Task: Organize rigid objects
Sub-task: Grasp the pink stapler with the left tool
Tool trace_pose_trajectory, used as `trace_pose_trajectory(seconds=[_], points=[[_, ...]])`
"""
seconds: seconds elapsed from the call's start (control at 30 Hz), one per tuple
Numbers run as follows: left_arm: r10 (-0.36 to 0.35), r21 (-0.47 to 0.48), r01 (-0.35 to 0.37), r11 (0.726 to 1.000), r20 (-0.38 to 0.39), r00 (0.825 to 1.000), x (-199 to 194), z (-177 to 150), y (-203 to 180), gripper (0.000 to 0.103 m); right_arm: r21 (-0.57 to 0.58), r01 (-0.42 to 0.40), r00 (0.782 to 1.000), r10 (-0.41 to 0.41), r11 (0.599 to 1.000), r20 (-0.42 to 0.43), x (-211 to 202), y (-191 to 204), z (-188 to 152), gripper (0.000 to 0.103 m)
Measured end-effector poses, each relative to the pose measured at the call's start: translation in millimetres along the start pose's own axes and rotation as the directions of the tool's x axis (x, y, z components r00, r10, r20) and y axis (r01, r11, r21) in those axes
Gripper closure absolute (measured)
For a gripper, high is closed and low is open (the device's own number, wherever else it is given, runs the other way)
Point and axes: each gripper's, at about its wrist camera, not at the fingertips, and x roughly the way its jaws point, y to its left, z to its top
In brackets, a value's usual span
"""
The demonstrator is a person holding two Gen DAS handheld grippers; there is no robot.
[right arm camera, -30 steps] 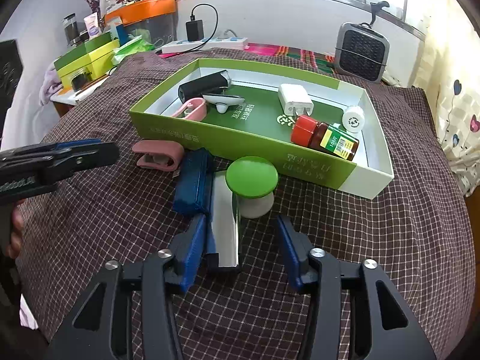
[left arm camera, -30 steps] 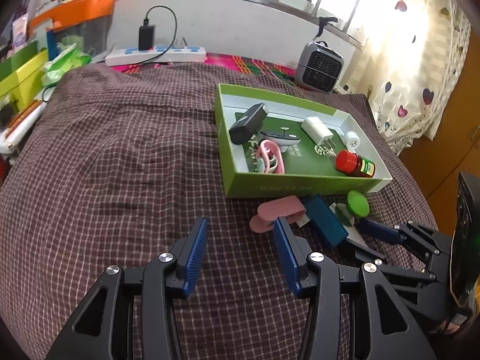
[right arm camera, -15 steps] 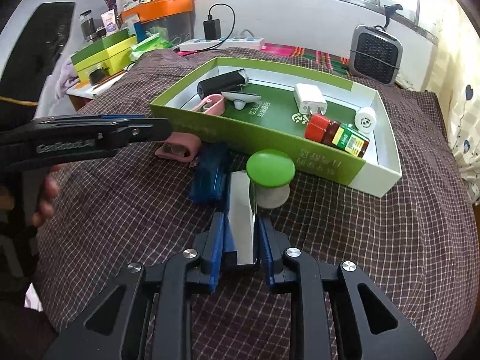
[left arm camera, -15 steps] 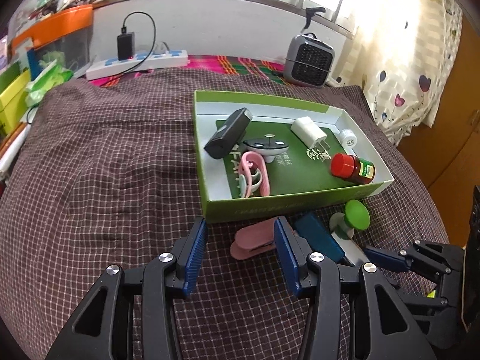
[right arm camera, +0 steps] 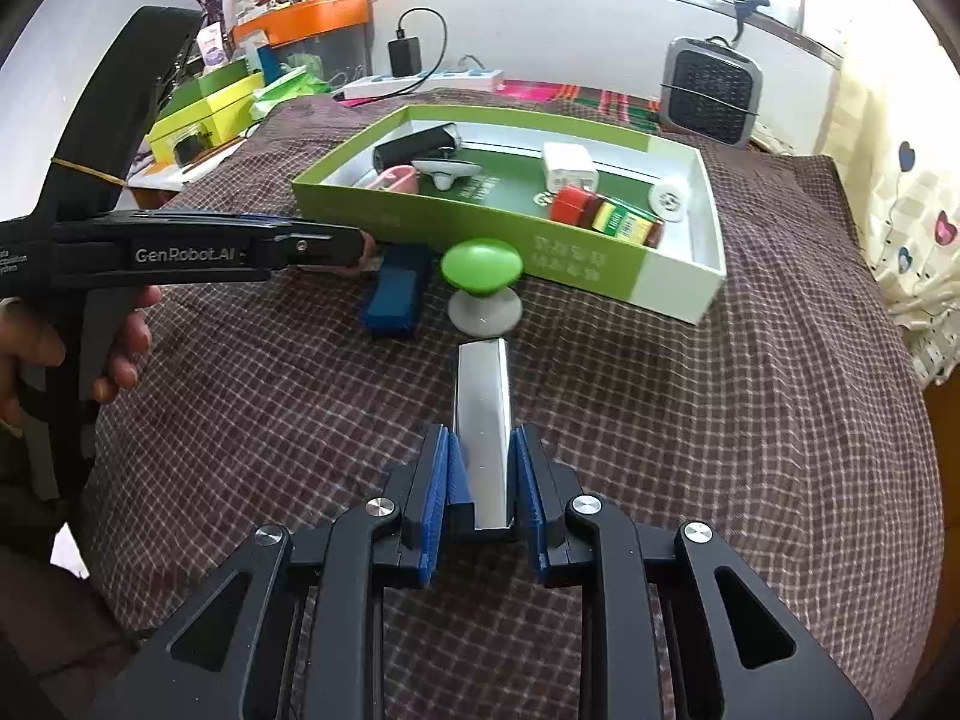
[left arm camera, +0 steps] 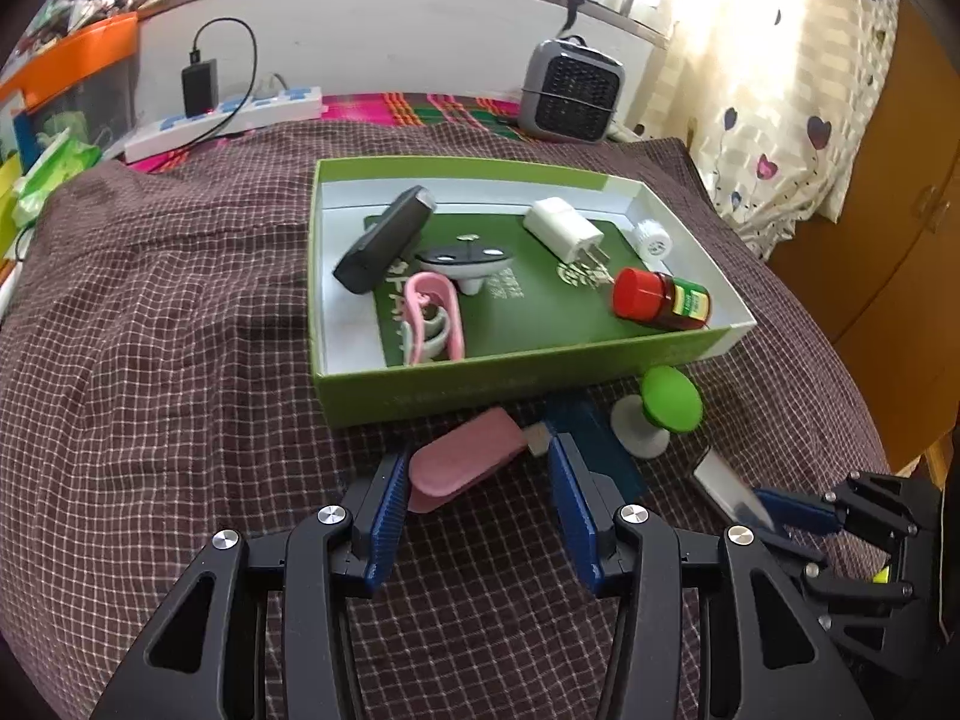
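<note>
A green cardboard box (left arm camera: pixel 480 393) on the checked cloth holds a black device (left arm camera: pixel 384 240), a white charger (left arm camera: pixel 561 228), a pink clip (left arm camera: pixel 432 315) and a red-capped bottle (left arm camera: pixel 660 300). In front of it lie a pink case (left arm camera: pixel 462 462), a blue block (left arm camera: pixel 594 438) and a green-topped knob (left arm camera: pixel 669 402). My left gripper (left arm camera: pixel 474 498) is open, with the pink case's near end between its fingers. My right gripper (right arm camera: pixel 483 480) is shut on a shiny silver bar (right arm camera: pixel 483 414), which points toward the green-topped knob (right arm camera: pixel 480 267). The right wrist view shows the left gripper (right arm camera: pixel 324 246) over the hidden pink case.
A small grey heater (left arm camera: pixel 570 90) and a power strip (left arm camera: pixel 222 120) sit at the back by the wall. Green and yellow boxes (right arm camera: pixel 204 108) and an orange-lidded bin (right arm camera: pixel 306 24) crowd the left side. A curtain (left arm camera: pixel 780 120) hangs at the right. A person's hand (right arm camera: pixel 36 354) holds the left tool.
My right gripper has shut on the silver bar and drawn it back from the green knob. My left gripper has moved forward until the pink case lies between its open fingers.
</note>
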Motion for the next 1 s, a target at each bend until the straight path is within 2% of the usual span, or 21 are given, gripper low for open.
trace_pose_trajectory(seconds=[0.2, 0.5, 0.9, 1.0], points=[[-0.009, 0.042, 0.010, 0.999, -0.019, 1.000, -1.6, -11.6, -11.2, 0.058, 0.047, 0.050, 0.999, -0.051, 0.998, 0.003, -7.6, -18.0, -4.3, 0.079], [0.075, 0.017, -0.075, 0.997, -0.007, 0.997, 7.3, -2.3, -1.2, 0.058, 0.078, 0.092, 0.996, -0.093, 0.993, 0.006, -6.5, -30.6, -4.0, 0.079], [0.140, 0.054, -0.140, 0.989, 0.001, 0.990, 17.5, 3.1, -8.4, 0.058, 0.069, 0.110, 0.994, -0.111, 0.992, 0.015, 2.1, -33.5, 4.5, 0.079], [0.144, 0.049, -0.144, 0.988, 0.009, 0.990, 18.3, 3.4, -7.9, 0.058, 0.059, 0.126, 0.992, -0.127, 0.990, 0.019, 4.6, -33.3, 8.0, 0.076]])
